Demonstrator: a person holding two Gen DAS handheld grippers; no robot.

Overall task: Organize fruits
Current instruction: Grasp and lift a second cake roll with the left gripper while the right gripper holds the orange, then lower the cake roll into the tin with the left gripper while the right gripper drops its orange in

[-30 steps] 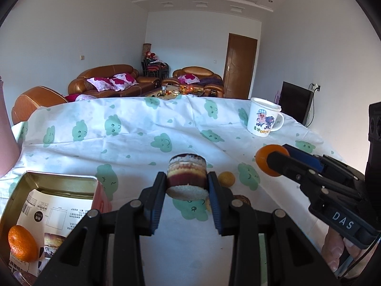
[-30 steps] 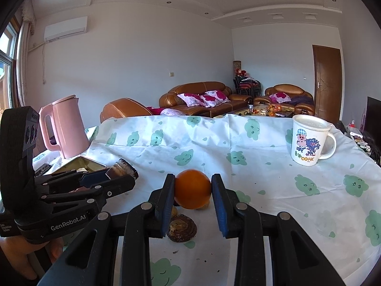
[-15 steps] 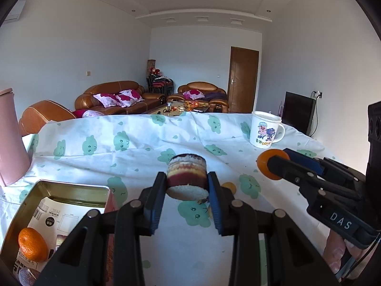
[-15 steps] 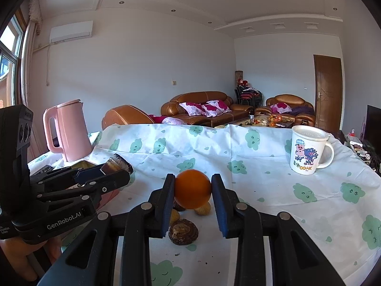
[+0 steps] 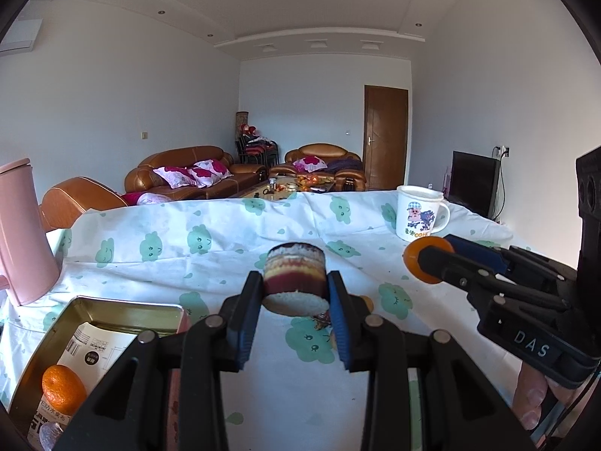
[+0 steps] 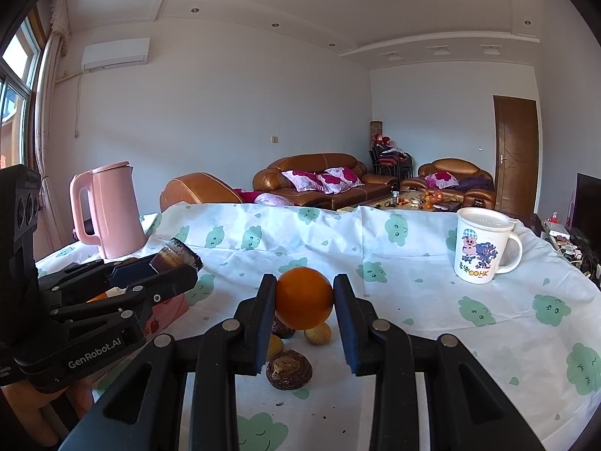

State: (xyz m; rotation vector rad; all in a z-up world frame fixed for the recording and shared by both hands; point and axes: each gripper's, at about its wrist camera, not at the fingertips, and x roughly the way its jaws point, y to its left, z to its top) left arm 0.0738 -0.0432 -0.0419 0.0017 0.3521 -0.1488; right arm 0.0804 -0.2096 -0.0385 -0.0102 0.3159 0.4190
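The left gripper [image 5: 295, 300] was clamped on a layered stub [image 5: 294, 276], the right gripper [image 6: 303, 310] on an orange [image 6: 304, 297], both held above the table right of the tin [image 5: 124, 314]. The orange looked firm, smooth and light, best held across its middle.

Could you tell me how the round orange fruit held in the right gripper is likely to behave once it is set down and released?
The smooth round orange fruit is pinched only at its two sides by the right gripper, so it could slip if the grip eases. Being nearly spherical, it would probably roll on the cloud-print tablecloth. The walled metal tin should contain it.
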